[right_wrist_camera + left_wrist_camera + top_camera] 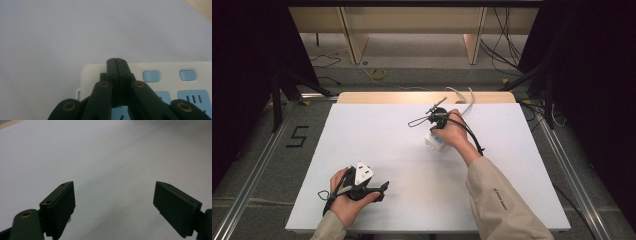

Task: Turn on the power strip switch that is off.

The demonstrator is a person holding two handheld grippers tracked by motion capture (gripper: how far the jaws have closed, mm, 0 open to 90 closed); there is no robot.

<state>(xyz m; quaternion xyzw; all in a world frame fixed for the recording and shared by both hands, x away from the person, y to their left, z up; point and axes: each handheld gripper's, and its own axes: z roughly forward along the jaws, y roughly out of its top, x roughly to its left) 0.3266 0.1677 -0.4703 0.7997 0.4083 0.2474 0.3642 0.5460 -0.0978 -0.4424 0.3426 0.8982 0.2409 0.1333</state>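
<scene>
We've got the right gripper [116, 62] w/ jaws clenched empty over the power strip [160, 85] near the tabletop's [377, 145] far edge, left gripper [113, 207] released nearby, so pressing off-centre could miss a switch [151, 76] & skid the strip.

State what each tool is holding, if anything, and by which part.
Nothing is held. The left tool stands open over bare table. The right tool is shut on itself with nothing between its jaws, over the white power strip.
</scene>
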